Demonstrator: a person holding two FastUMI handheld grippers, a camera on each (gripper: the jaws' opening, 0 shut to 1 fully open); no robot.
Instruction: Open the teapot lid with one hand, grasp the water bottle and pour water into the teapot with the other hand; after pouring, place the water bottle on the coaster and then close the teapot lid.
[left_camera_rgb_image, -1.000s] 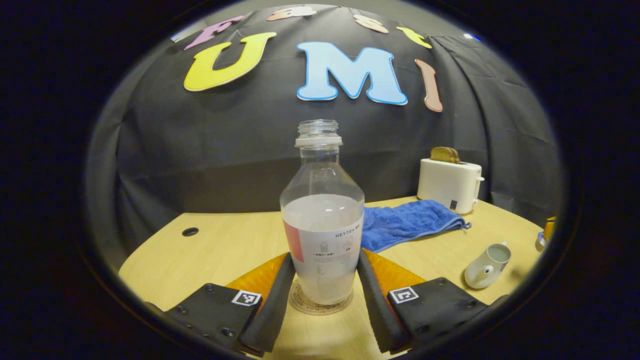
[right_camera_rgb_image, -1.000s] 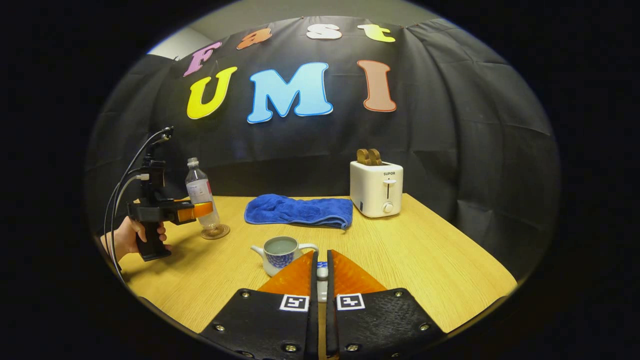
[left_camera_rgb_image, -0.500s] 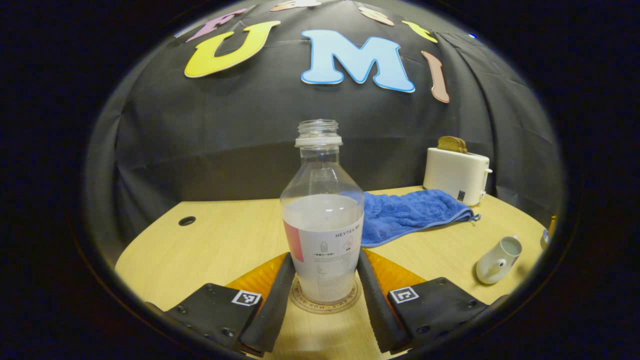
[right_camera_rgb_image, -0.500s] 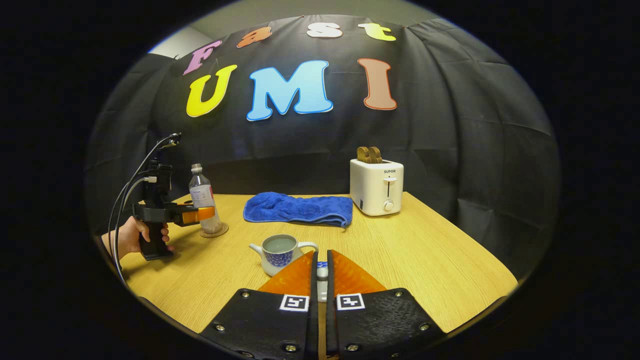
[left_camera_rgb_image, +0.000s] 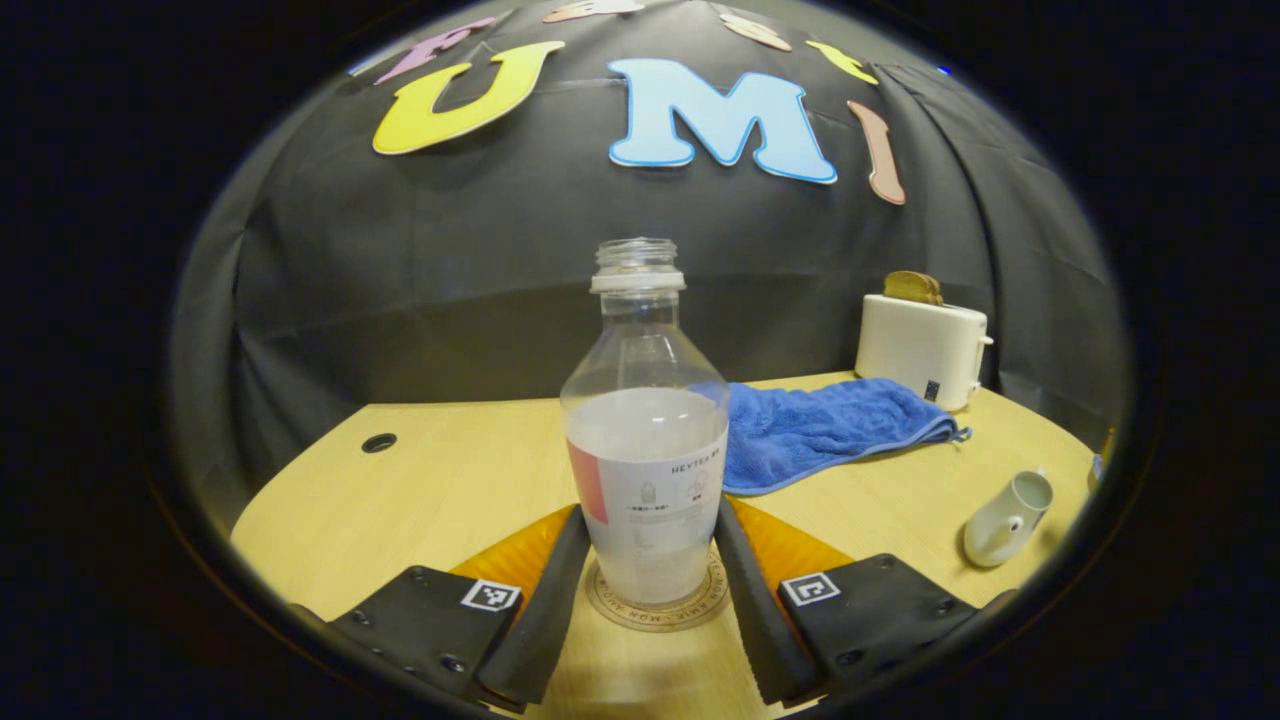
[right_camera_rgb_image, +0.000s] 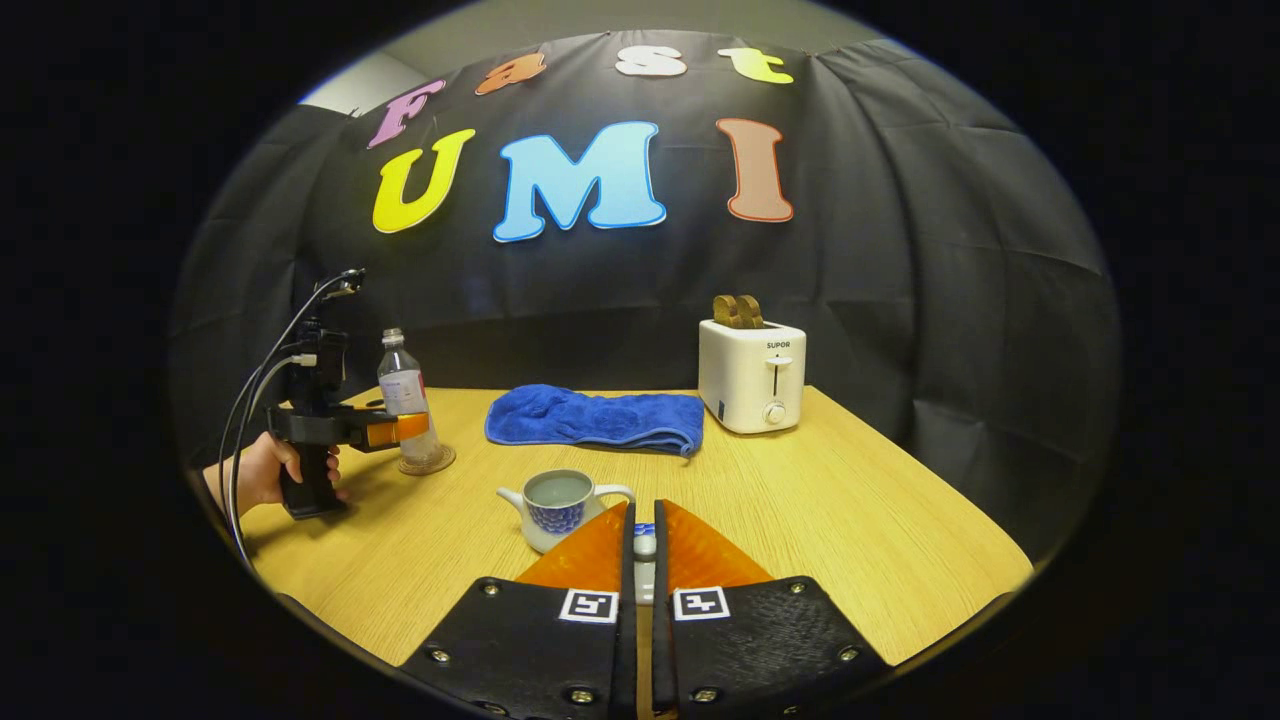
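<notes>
On the coaster (left_camera_rgb_image: 655, 605) now stands the water bottle (left_camera_rgb_image: 645, 440).

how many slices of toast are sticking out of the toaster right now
2, side by side in the top of the toaster at the table's far side, beside the blue towel. Any lower in the slots would be hidden.

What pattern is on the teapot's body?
White teapot with a blue patch of pattern on its side; the motif is too small to tell. Shows best in the right gripper view.
</notes>
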